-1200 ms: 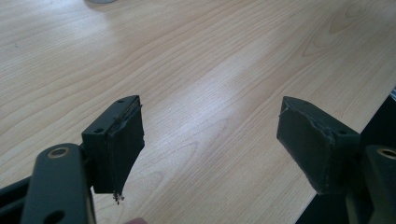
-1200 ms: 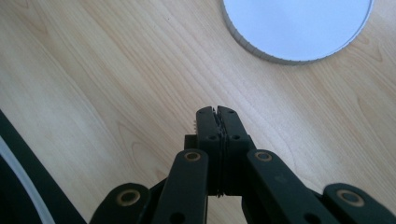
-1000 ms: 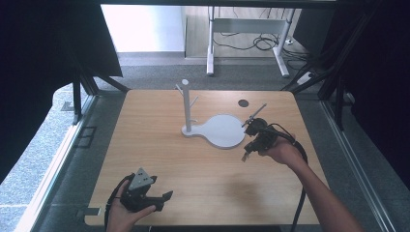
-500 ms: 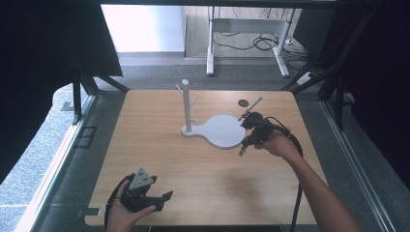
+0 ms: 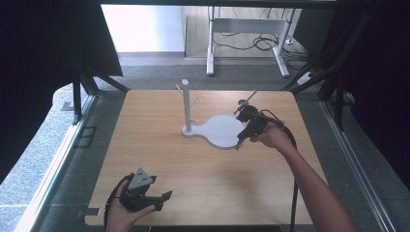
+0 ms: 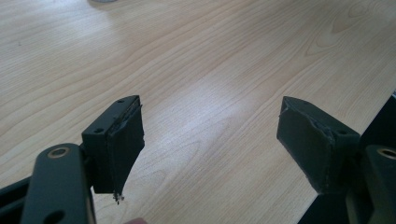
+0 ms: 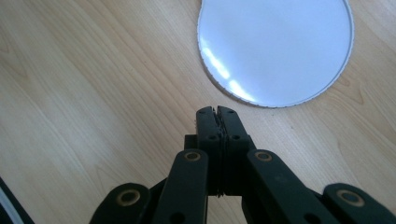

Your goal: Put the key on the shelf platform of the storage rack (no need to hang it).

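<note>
A pale wooden table [image 5: 159, 159] stands in a dim booth, with grey floor and desk legs beyond its far edge. On it sits a white stand: a round flat base [image 5: 223, 130] with an upright pegged post [image 5: 186, 104] at one end.

Over the last second the right hand-held gripper [image 5: 240, 141] has slid across the table toward that base — a second ago it hung off the base's far-right rim, and now its tip is at the near-right edge. Its jaws are pressed together with nothing between them, so this looks like an approach or a nudge, not a grasp. The left hand-held gripper [image 5: 162, 197] has not stirred, jaws spread wide over bare wood.

The right gripper view shows the base [image 7: 275, 49] just ahead of the closed tips, a strip of wood between them — the high view cannot settle that gap. The post appears in the high view.
</note>
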Action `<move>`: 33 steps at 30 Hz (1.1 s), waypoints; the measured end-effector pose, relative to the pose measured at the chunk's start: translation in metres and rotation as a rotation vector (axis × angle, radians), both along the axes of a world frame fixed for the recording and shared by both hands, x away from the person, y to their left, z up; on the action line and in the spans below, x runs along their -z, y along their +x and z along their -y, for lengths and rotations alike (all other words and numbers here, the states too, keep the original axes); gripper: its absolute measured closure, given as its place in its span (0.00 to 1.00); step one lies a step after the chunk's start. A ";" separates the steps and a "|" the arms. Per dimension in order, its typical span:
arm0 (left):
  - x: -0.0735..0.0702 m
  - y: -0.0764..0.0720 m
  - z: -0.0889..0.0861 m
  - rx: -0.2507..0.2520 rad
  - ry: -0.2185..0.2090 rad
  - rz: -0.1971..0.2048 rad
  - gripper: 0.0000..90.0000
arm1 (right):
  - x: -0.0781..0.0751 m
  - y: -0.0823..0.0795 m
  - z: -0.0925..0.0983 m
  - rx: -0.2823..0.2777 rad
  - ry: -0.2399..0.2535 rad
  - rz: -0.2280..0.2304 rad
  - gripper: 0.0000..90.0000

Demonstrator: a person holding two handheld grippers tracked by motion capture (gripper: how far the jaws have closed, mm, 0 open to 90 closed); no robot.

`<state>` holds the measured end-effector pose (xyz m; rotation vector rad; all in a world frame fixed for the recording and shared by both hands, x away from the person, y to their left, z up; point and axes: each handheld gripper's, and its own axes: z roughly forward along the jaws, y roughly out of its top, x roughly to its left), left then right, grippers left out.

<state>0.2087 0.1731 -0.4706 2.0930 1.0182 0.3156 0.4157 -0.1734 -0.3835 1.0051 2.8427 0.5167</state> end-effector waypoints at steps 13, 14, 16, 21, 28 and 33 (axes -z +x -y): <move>0.000 0.001 -0.002 -0.005 -0.005 -0.002 0.26 | -0.003 0.026 0.001 0.037 0.012 0.008 1.00; 0.000 0.001 -0.002 -0.005 -0.005 -0.002 0.26 | -0.003 0.027 0.001 0.039 0.012 0.007 1.00; 0.000 0.001 -0.002 -0.007 -0.005 -0.002 0.26 | -0.003 0.029 0.001 0.041 0.014 0.007 1.00; 0.000 0.001 -0.002 -0.006 -0.004 -0.001 0.26 | -0.002 0.038 -0.001 0.048 0.020 -0.002 1.00; -0.001 0.000 -0.005 -0.007 -0.006 0.001 0.26 | 0.005 0.050 -0.008 0.061 0.026 -0.015 1.00; -0.001 0.000 -0.007 -0.014 -0.014 0.003 0.26 | 0.011 0.061 -0.011 0.074 0.012 -0.023 1.00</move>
